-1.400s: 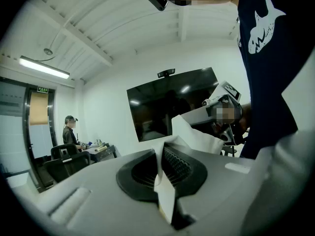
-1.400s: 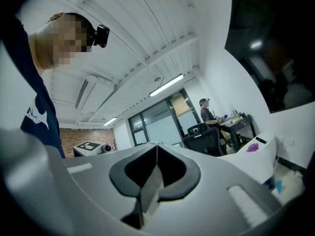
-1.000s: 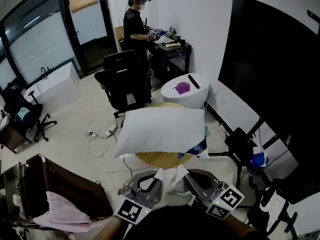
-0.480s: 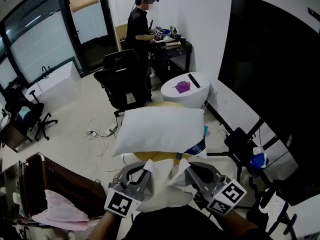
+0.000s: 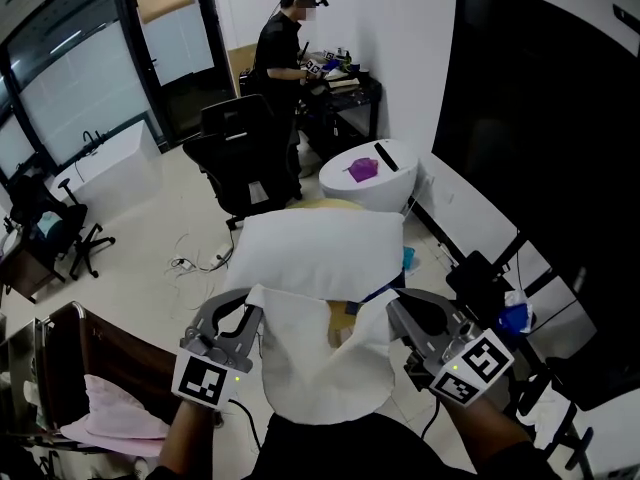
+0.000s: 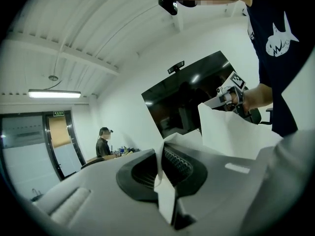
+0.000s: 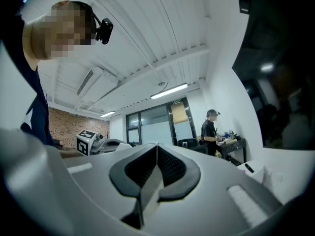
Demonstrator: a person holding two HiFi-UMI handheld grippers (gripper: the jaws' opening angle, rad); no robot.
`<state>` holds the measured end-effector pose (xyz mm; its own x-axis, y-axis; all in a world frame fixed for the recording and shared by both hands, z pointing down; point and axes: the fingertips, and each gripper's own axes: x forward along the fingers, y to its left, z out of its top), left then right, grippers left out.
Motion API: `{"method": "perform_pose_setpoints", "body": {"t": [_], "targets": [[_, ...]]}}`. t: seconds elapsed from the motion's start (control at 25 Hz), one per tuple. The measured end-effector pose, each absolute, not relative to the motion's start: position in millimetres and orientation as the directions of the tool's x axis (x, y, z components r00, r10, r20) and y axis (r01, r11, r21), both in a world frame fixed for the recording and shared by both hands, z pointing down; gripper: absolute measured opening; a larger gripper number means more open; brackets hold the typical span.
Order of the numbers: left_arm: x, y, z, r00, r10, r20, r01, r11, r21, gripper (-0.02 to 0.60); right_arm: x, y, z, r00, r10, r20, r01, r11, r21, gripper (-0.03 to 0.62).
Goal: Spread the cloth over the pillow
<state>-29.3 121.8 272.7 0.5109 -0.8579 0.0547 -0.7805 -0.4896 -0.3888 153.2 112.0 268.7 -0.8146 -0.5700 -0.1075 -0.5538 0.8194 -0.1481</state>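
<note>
Head view: cloth (image 5: 320,363) between square-marker cubes (image 5: 205,380)

No words or numbers legible anywhere.
- Green sign (image 6: 59,113) above far door (image 6: 60,144): pale characters, too small to read. Same sign in right gripper view, equally unreadable.
- Left marker (image 5: 210,380), black-and-white square pattern, on cube of left hand-held gripper (image 5: 252,303): no letters.
- Right marker (image 5: 476,362), same kind, on cube of right hand-held gripper (image 5: 392,310): no letters.
- White shark print (image 6: 279,38) on person's dark shirt (image 6: 275,92): picture only, no wording.
</note>
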Motion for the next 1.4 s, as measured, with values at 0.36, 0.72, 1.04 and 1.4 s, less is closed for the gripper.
{"method": "perform_pose_setpoints", "body": {"t": [0.36,0.72,1.04,1.4], "targets": [[-71,77,232,0.477,-0.878,0.033,-0.761,-0.432,-0.483,0.0,173,57,233,-0.76,-0.638,-0.124,-0.637,0.769,-0.052,0.011],[-128,7,194,0.431,-0.902,0.01,-0.734,-0.357,-0.577,0.0,174,-15,191,-0.701,-0.698,-0.148,-0.71,0.703,0.042,0.011],[-193,-59,174,0.396,-0.918,0.004,-0.73,-0.317,-0.606,0.0,182,-93,165,-0.623,-0.769,-0.146,-0.782,0.614,0.106,0.011],[-255,-141,163,0.411,-0.911,0.001,-0.706,-0.319,-0.632,0.0,182,-180,150,-0.521,-0.847,-0.108,-0.847,0.497,0.189,0.011]]}}
